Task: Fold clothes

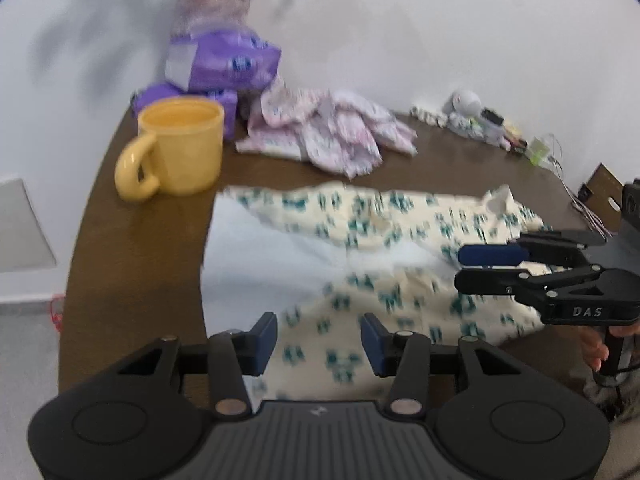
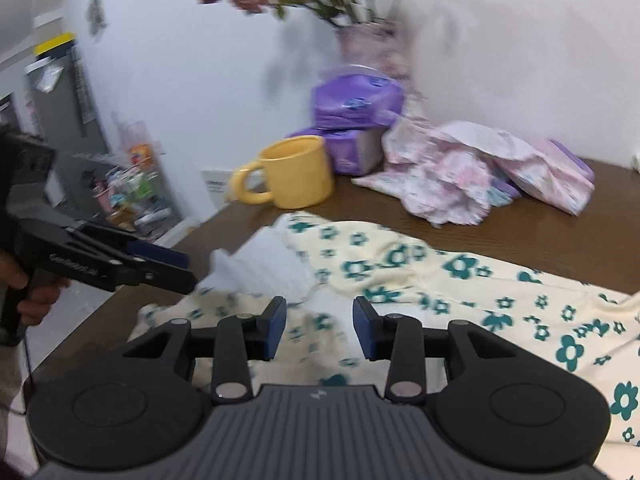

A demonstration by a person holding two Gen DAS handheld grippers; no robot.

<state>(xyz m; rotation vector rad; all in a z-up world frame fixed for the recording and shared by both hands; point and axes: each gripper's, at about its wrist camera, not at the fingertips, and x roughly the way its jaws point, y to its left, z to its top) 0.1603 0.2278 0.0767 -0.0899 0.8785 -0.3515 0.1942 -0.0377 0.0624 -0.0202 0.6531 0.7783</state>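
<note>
A cream garment with teal flowers lies spread on the brown table, partly folded over so its white inside shows. My left gripper hovers over the garment's near edge, jaws open, nothing between the pads. My right gripper is open too, above the cloth at the other end, and its pads press on nothing. A crumpled pink patterned garment lies farther back on the table.
A yellow mug stands beside the cream garment's far corner. Purple tissue packs and a vase of flowers sit against the wall. Small clutter lines the far right edge. A person's hand holds the left gripper's handle.
</note>
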